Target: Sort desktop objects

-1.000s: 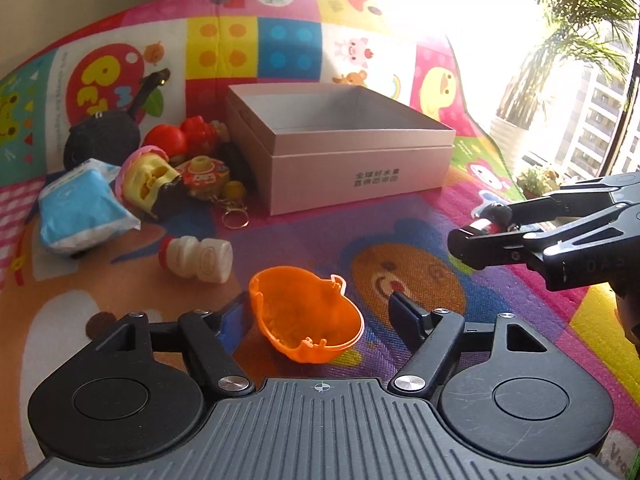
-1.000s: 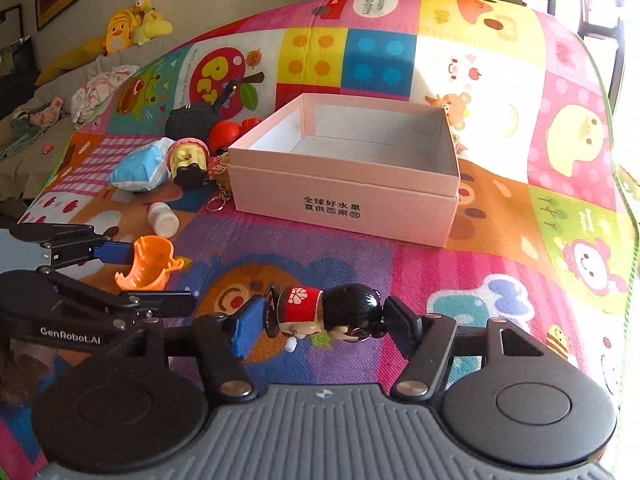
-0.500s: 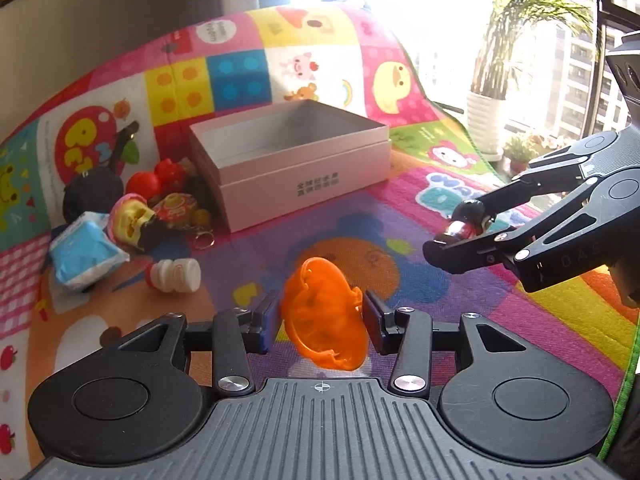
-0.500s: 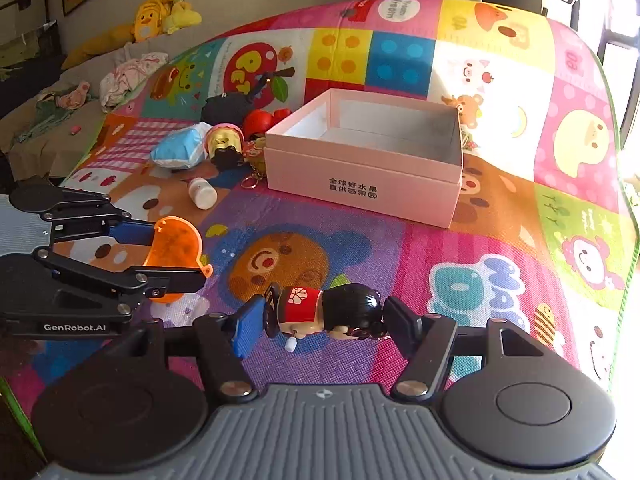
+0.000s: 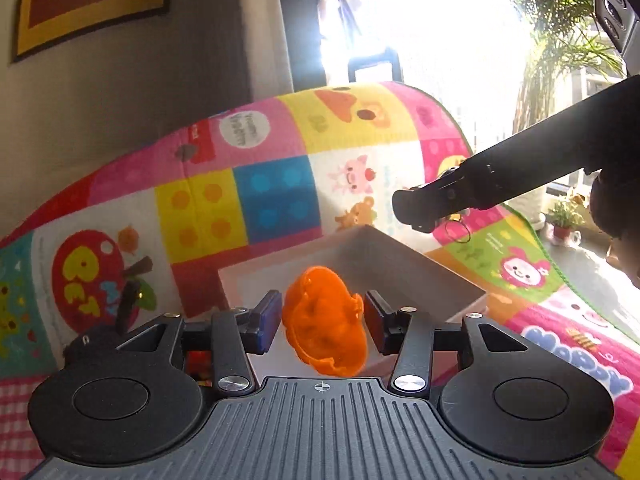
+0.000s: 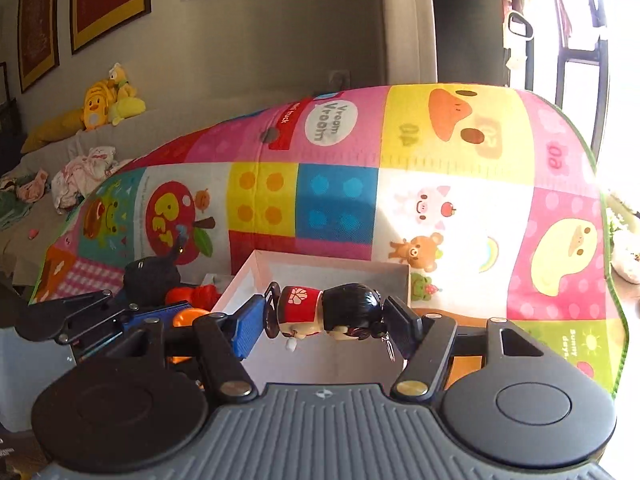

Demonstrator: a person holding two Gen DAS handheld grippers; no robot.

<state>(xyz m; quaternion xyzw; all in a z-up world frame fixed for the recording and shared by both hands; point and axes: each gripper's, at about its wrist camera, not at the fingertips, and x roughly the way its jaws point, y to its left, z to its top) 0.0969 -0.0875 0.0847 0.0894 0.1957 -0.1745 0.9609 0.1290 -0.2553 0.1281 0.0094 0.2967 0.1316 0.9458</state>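
Observation:
My left gripper (image 5: 322, 318) is shut on an orange pumpkin-shaped cup (image 5: 324, 322) and holds it in the air just in front of the open pink box (image 5: 436, 276). My right gripper (image 6: 326, 318) is shut on a small doll (image 6: 328, 312) with black hair and a red dress, held sideways above the near edge of the same box (image 6: 336, 268). The right gripper also shows in the left wrist view (image 5: 424, 204), above the box's right side. The left gripper shows at the left of the right wrist view (image 6: 120, 316).
The colourful play mat (image 6: 440, 184) covers the surface. A black pouch (image 6: 150, 276) and red toys (image 6: 200, 294) lie left of the box. A sofa with yellow plush toys (image 6: 104, 104) stands far left. A potted palm (image 5: 560, 60) and bright window are at right.
Both grippers have risen and moved forward to the box with their toys. The left closed on the orange cup a second ago and lifted it off the mat.

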